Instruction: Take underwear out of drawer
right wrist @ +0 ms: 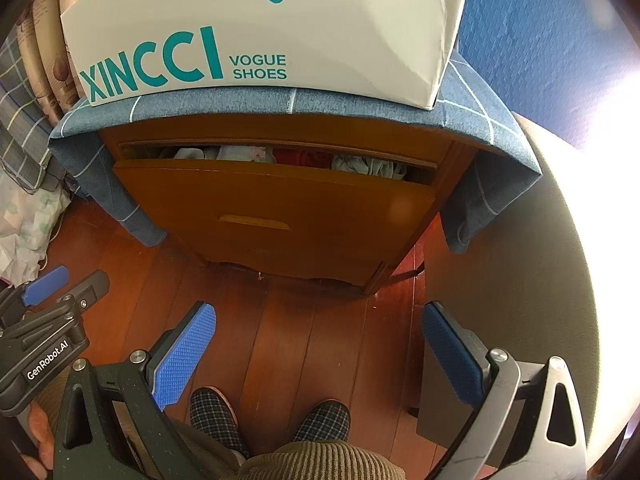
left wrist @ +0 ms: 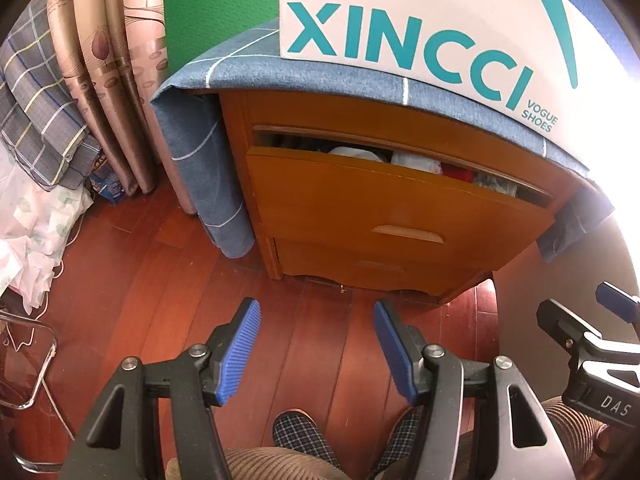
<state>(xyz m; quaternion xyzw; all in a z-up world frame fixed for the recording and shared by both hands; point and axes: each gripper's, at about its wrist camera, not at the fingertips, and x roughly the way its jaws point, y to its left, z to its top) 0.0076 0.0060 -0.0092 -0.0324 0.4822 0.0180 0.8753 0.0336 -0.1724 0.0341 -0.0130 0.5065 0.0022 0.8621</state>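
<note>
Wooden bedside cabinet draped with a blue grid-lined cloth and bearing a white shoe box with teal lettering. Its upper orange-brown wooden drawer stands pulled partly out; through the gap at the top, folded underwear in white, red and pale grey-green lies packed inside. The left gripper, blue ribbed pads apart and jaws empty, hangs over the red-brown plank floor, well short of the drawer. The right gripper, jaws spread wide and empty, hangs likewise over the floor. Below, the person's checked slippers and corduroy trousers. Patterned curtain at left.
</note>
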